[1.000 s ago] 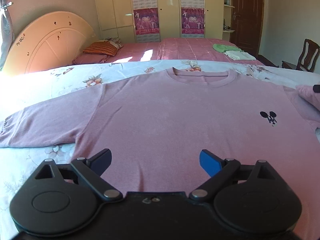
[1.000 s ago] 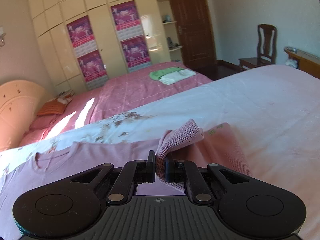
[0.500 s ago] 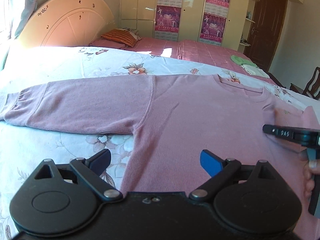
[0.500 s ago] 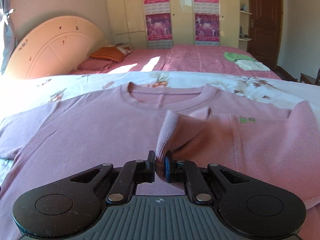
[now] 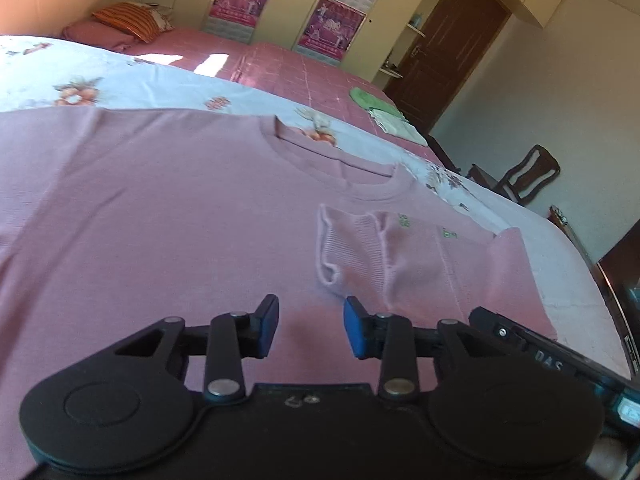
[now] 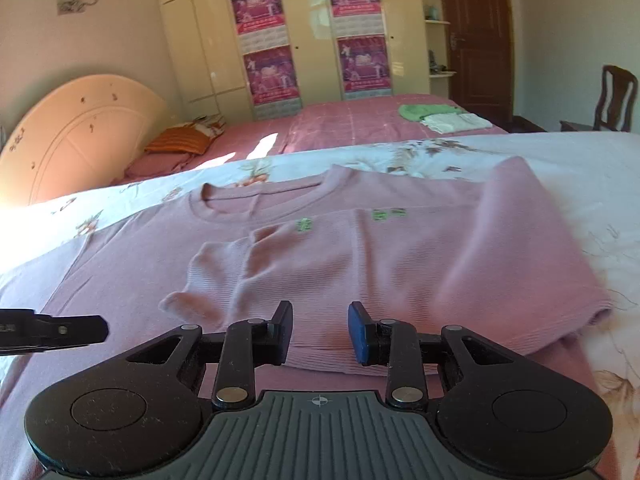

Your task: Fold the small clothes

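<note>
Pink ribbed-knit long-sleeve sweater (image 5: 168,208) lies flat, front up, on bed w/ white floral sheet (image 5: 132,88). Round neckline toward 12 o'clock in both views. One sleeve is folded in across the chest: its ribbed cuff (image 5: 340,248) rests on the body just below the collar, cuff end slightly curled, loose. Small green embroidered marks show on the folded layer near the collar. In right wrist view the folded sleeve spreads from centre out to 3 o'clock, fold edge rounded at the sweater's side.

Left claw (image 5: 310,326): jaws part-spread, have just been closing; nothing between the blue pads, sweater fabric only seen beneath the gap. Cuff lies just beyond, at approx 1 o'clock from the tips.

Right claw (image 6: 320,334): jaws part-spread, have just been opening; no cloth between them. Hem edge of folded layer lies under the tips; contact w/ fabric cannot be told. Left claw's black body enters the right wrist view at 9 o'clock.

Background: second bed w/ pink checked cover (image 6: 360,120), green and white folded cloths (image 6: 440,116) on it, striped orange pillow (image 6: 180,140) at 10 o'clock, cream wardrobe w/ magenta posters (image 6: 312,36) at 12 o'clock, dark wooden chair (image 6: 612,100) at 2 o'clock.
</note>
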